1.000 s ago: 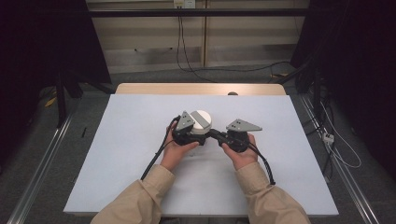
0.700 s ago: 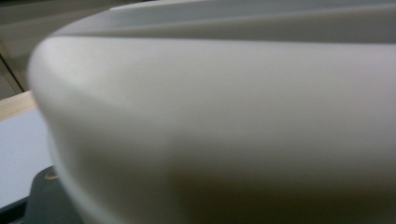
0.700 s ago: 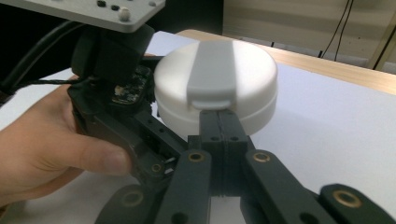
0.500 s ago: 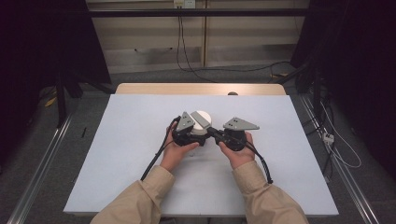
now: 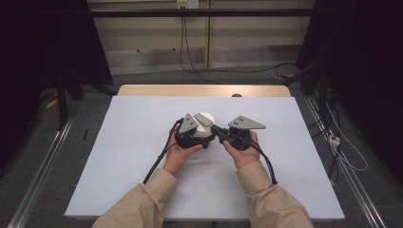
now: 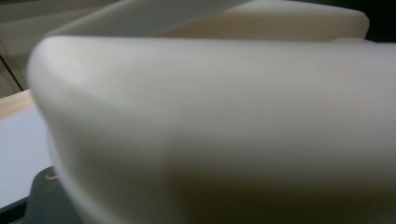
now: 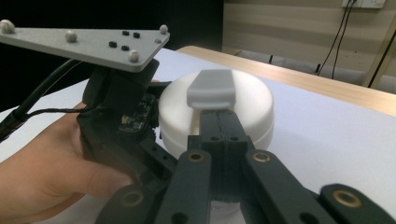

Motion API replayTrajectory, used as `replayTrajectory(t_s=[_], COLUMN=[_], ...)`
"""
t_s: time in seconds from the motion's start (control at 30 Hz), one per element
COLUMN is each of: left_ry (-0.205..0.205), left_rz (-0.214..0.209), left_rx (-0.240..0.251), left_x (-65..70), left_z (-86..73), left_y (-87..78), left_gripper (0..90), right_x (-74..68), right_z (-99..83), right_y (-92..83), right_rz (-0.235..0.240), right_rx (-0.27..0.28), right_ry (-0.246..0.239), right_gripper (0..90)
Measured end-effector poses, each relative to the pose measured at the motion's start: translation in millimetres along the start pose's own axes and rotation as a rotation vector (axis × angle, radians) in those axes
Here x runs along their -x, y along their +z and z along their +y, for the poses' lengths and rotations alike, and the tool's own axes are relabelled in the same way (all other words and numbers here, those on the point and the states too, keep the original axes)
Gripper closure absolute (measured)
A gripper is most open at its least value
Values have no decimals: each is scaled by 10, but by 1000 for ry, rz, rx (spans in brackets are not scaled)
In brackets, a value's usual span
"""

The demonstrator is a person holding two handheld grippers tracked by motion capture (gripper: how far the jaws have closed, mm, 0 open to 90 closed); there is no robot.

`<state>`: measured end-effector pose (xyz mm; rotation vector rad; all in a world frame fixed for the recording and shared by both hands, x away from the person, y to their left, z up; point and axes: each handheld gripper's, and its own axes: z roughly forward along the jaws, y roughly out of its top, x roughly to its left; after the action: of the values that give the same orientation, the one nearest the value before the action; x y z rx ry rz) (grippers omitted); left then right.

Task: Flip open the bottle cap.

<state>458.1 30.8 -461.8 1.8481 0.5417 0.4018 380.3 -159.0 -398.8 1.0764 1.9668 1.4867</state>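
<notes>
A round white container (image 5: 205, 122) with a domed lid sits at the middle of the white table, between both hands. On the lid lies a grey tab (image 7: 211, 88). My right gripper (image 7: 218, 114) comes in from the right, its jaws pressed together with their tips at that tab. My left gripper (image 5: 192, 135) holds the container from the left side; in the left gripper view the white container wall (image 6: 210, 130) is blurred and very close. In the right gripper view the left gripper's black body (image 7: 116, 121) and grey plate (image 7: 88, 42) sit against the container.
The white table top (image 5: 133, 142) ends in a wooden strip (image 5: 199, 90) at the far edge. Black cables (image 5: 159, 159) trail from both grippers toward the person. Dark curtains and floor cables surround the table.
Both hands and the container have shifted a touch to the left. The grips look unchanged.
</notes>
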Motion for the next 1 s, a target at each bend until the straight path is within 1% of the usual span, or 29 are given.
replayTrajectory(t_s=[0.2,0.27,0.4,0.5,0.63,0.67,0.77,0.83,1.0], left_ry=[-7,-10,-8,-6,-5,-5,-8,-12,-15], left_rz=[1,0,1,2,2,2,5,-10,-10], left_rx=[1,3,2,2,0,-1,1,-1,3], left_x=[-2,-3,-1,1,-3,-4,-3,-8,-5], left_z=[-1,-1,-1,-1,-1,0,-1,-1,-1], left_y=[0,2,0,0,0,0,1,5,7], left_gripper=[187,187,187,187,187,187,187,187,187], right_x=[-9,-10,-15,-12,0,1,3,-2,-1], right_z=[56,75,120,169,203,213,232,239,260], right_y=[32,37,40,48,57,60,72,81,104], right_rz=[13,10,13,15,12,12,5,6,1], right_rx=[3,6,6,15,20,20,22,24,19], right_ry=[7,6,-6,0,-7,-2,-15,-18,-22], right_gripper=[900,900,900,900,900,900,900,900,900])
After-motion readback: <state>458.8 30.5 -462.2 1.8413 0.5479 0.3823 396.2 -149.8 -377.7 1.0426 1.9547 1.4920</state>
